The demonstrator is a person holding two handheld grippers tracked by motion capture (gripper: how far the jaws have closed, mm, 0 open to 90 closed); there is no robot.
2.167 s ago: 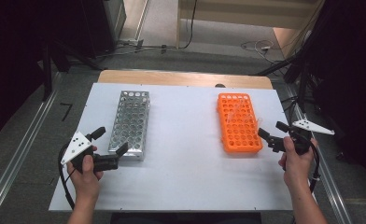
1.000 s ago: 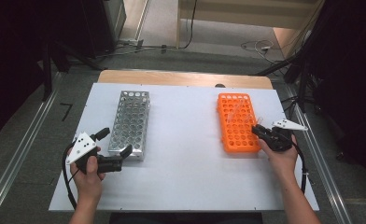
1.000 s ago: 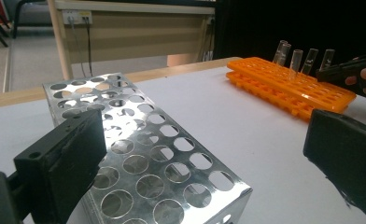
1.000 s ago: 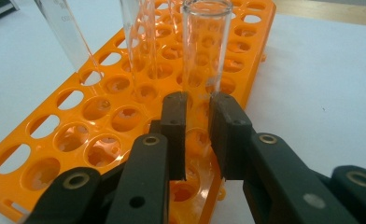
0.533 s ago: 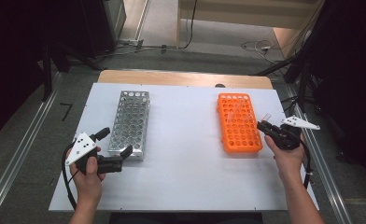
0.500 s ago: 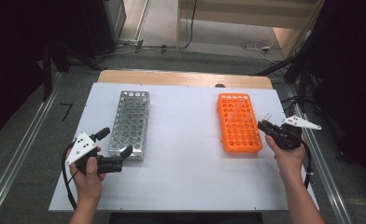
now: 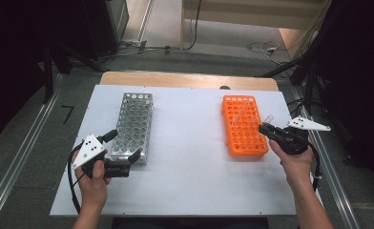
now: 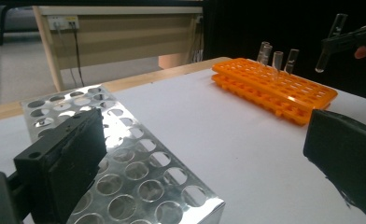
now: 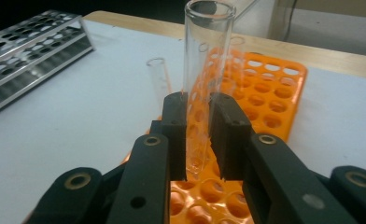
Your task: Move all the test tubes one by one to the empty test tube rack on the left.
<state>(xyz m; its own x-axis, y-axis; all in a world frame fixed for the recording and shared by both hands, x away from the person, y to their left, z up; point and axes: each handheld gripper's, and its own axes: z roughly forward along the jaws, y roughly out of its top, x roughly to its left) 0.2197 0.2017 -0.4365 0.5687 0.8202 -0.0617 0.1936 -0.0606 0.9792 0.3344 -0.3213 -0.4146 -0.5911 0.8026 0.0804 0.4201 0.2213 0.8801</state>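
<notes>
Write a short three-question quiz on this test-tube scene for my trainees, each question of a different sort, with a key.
1. True or false: the right gripper is shut on a glass tube.
2. Which rack lies between the open jaws of the left gripper? A) metal rack B) orange rack
3. Fill in: the tubes still standing in a rack stand in the ______ one.

Key: 1 true; 2 A; 3 orange.

a white table top (image 7: 185,157) stands on a grey carpet floor (image 7: 27,143). behind it is a wooden desk (image 7: 256,12), cables (image 7: 261,46) lie on the floor, and dark curtains (image 7: 361,57) hang at the right side.
</notes>
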